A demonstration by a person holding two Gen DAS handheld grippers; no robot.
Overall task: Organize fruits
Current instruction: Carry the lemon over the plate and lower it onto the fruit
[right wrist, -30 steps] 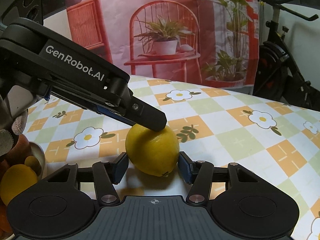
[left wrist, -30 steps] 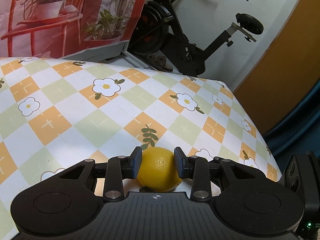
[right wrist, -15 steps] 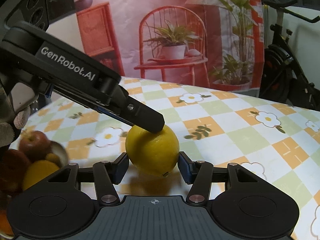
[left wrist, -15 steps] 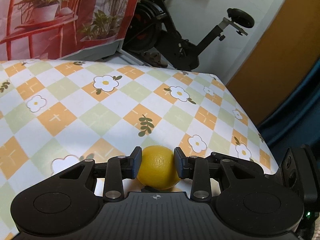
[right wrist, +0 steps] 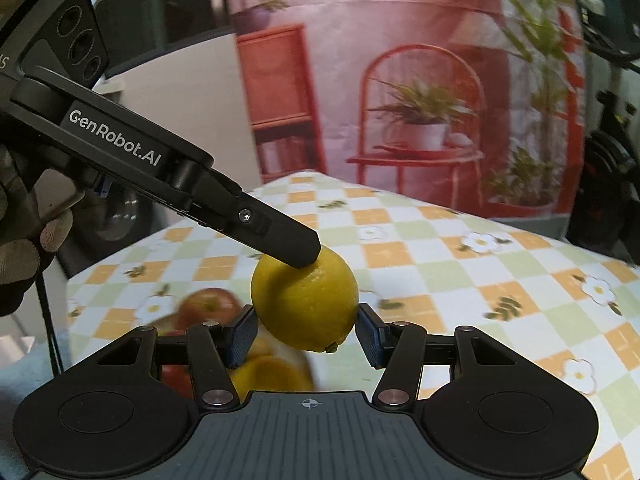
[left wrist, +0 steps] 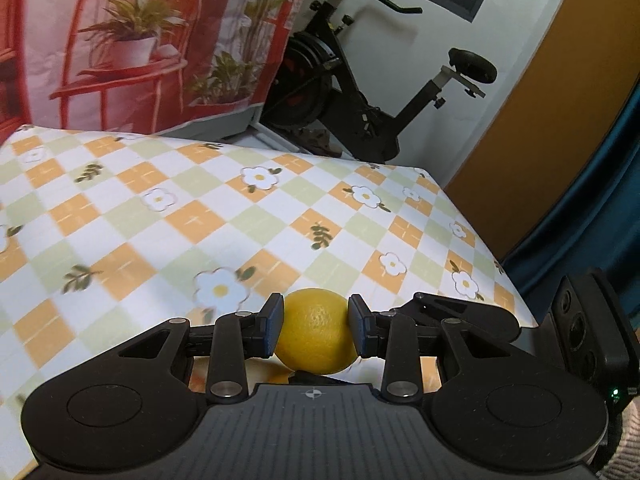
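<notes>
Lemon (left wrist: 316, 336) clamped in left gripper (left wrist: 316, 330) jaws; right gripper (right wrist: 306, 334) jaws too (both narrow).

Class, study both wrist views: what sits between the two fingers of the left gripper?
A yellow lemon sits there, pressed on both sides by the left gripper. The left wrist view shows it best; in the right wrist view the right gripper flanks the same lemon.

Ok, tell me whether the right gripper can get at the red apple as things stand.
Probably not. The right gripper seems shut on the lemon, which the left gripper clamps too. The apple lies low behind the lemon, so those jaws would need emptying first.
</notes>
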